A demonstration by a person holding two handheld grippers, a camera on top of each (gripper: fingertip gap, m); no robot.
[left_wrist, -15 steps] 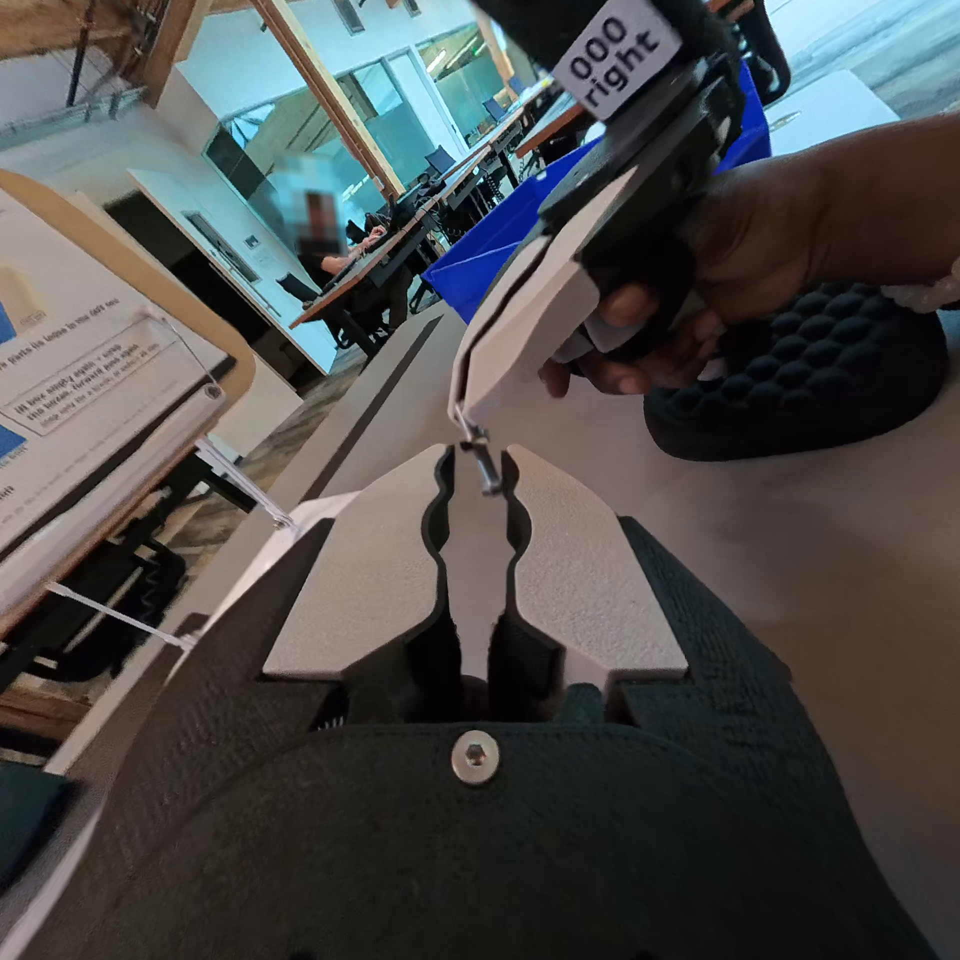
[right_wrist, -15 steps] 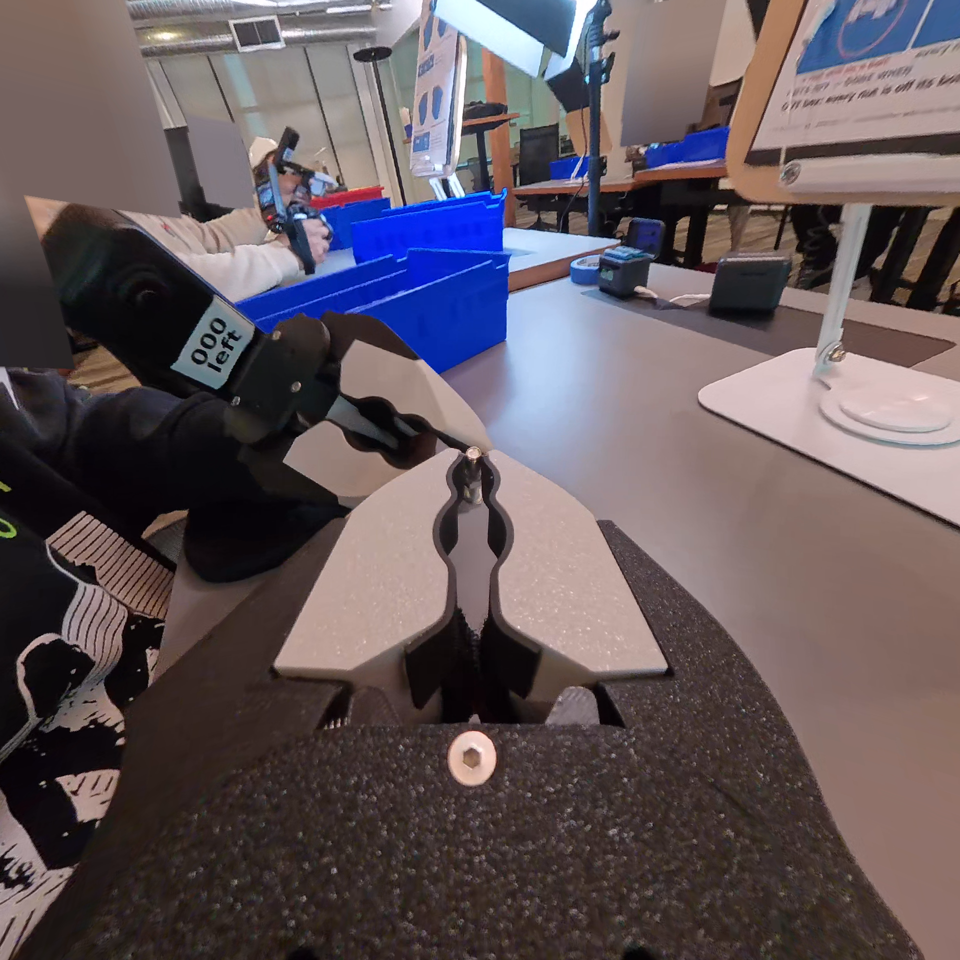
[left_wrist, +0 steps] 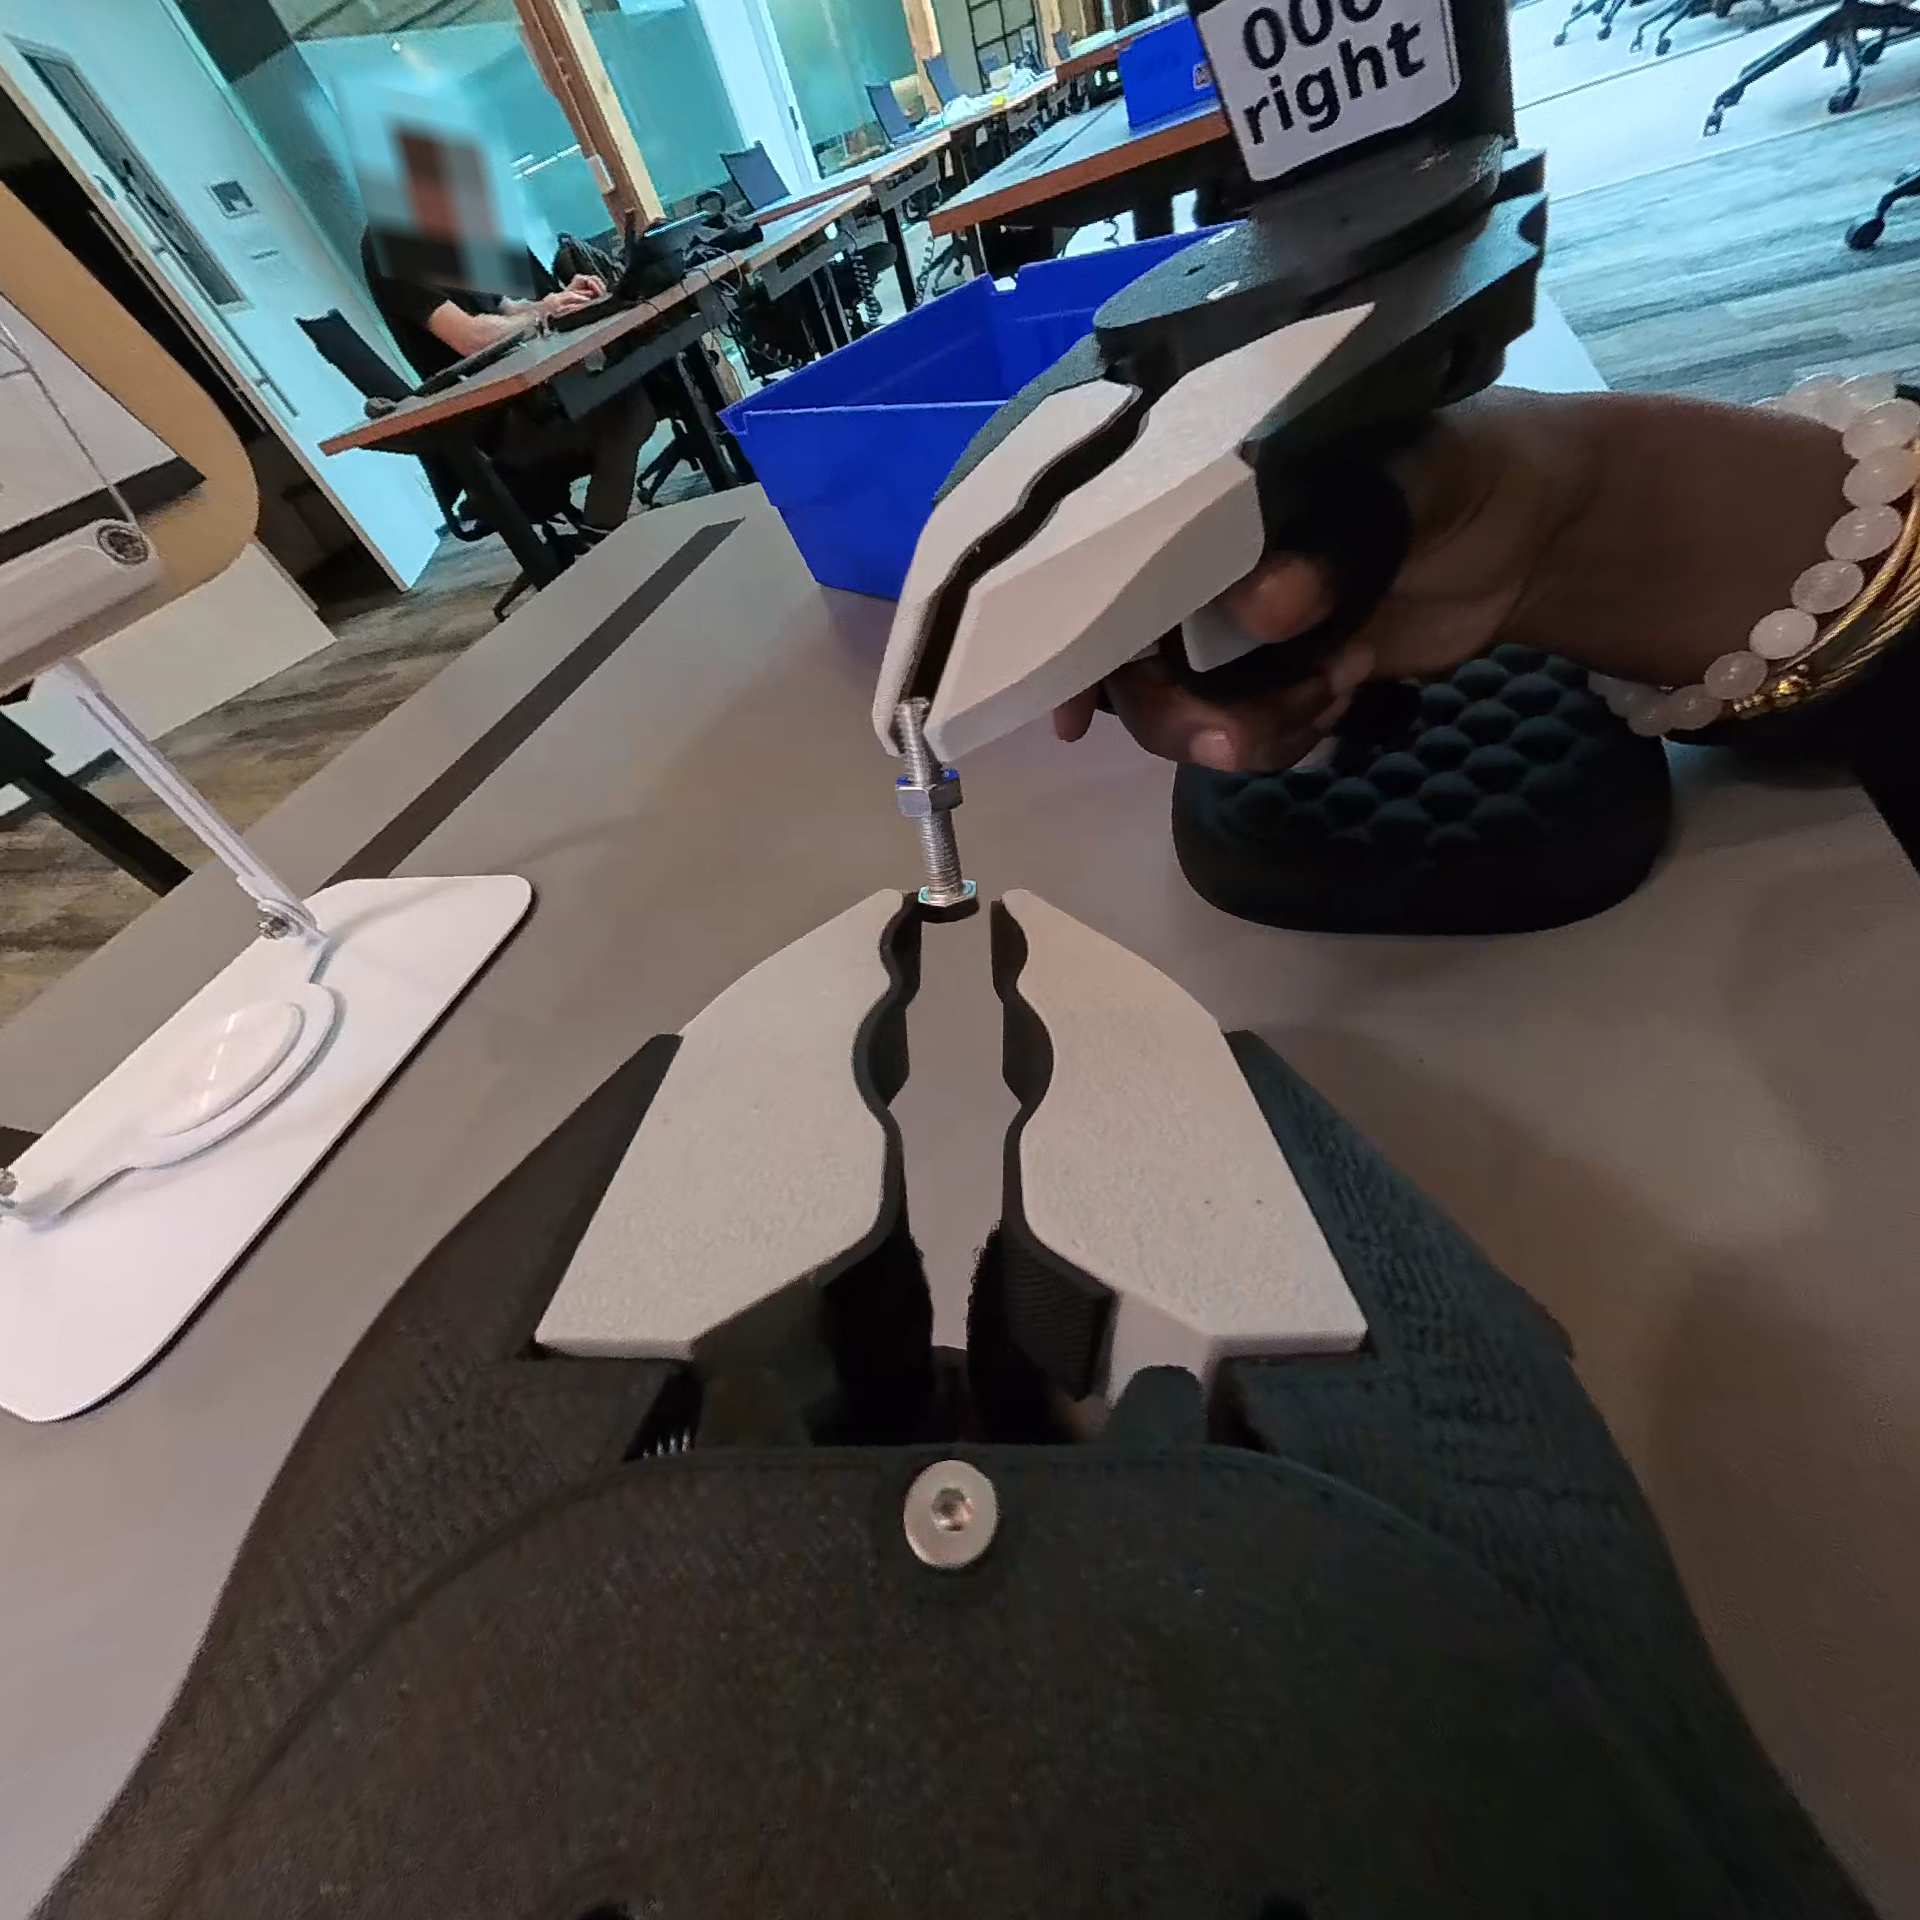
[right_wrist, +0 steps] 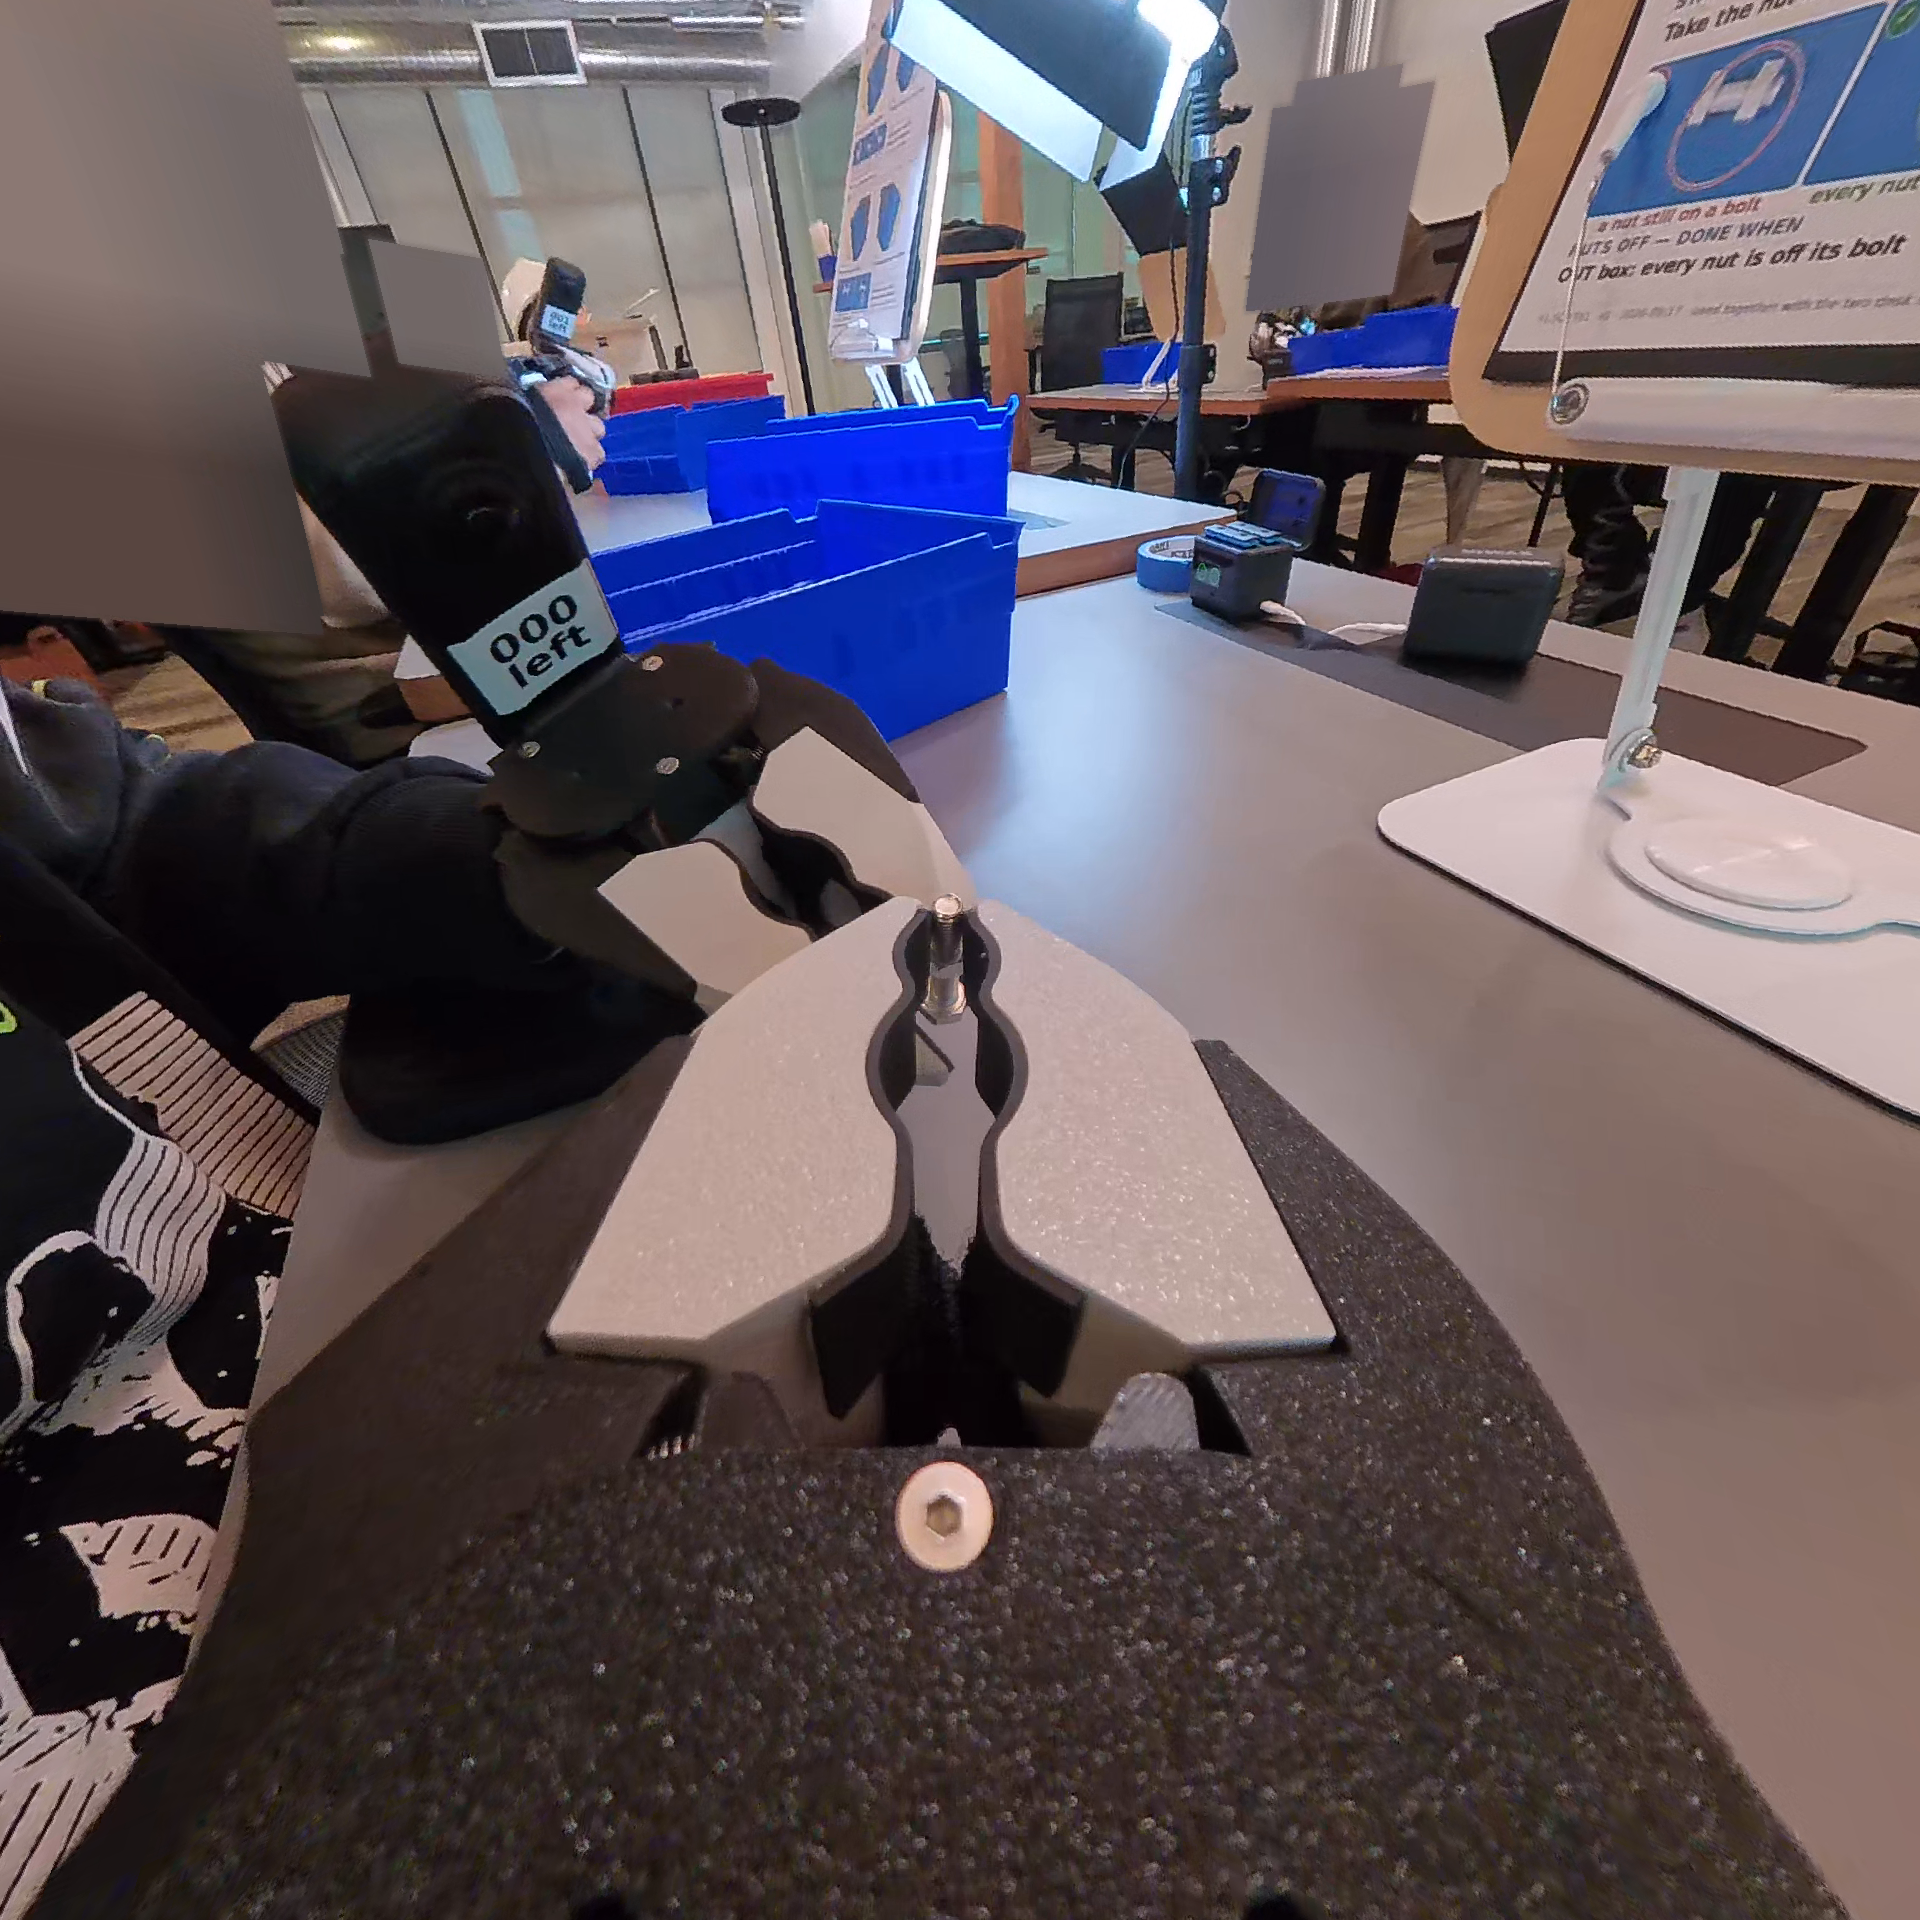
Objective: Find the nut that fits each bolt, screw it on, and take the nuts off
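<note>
I am holding the threaded steel bolt [left_wrist: 928,821] upright at frame centre, its head [left_wrist: 947,892] resting on the smooth grey table [left_wrist: 1455,1091], so the hex nut [left_wrist: 928,797] midway up stays reachable. My right gripper [left_wrist: 906,727] is clenching the bolt's top; my left gripper [left_wrist: 943,914], fingers parted, is grasping nothing.

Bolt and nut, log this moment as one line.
right hand-held gripper: shut on bolt | nut: mid-thread | left hand-held gripper: open, under bolt head
</note>
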